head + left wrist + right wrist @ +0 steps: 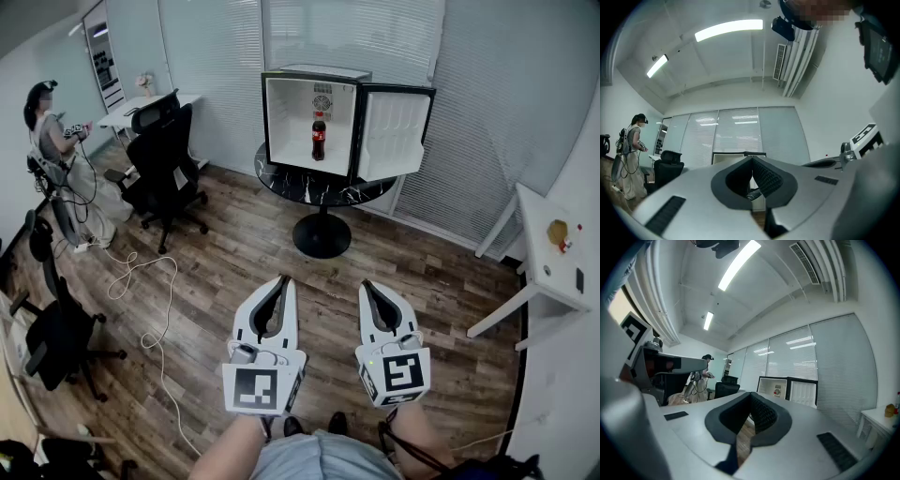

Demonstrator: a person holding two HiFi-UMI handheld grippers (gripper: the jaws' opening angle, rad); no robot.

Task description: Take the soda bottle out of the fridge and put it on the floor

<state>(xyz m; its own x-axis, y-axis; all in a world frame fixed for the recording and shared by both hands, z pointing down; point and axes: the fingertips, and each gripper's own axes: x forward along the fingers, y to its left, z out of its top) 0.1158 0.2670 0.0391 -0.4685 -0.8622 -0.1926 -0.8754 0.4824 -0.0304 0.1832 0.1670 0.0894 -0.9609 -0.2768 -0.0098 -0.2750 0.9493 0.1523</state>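
Across the room, bottle (319, 137) in open fridge (289, 108); my left gripper (280, 281) and right gripper (367, 285) clenched, empty; I'd approach, open one first.

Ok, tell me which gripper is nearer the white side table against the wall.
Right. The right gripper hangs left of the white side table; the left gripper is farther left.

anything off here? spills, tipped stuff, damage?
Nothing spilled or tipped. The soda bottle stands upright in the fridge, whose door is open. Only oddity: a loose white cable snaking across the floor at left.
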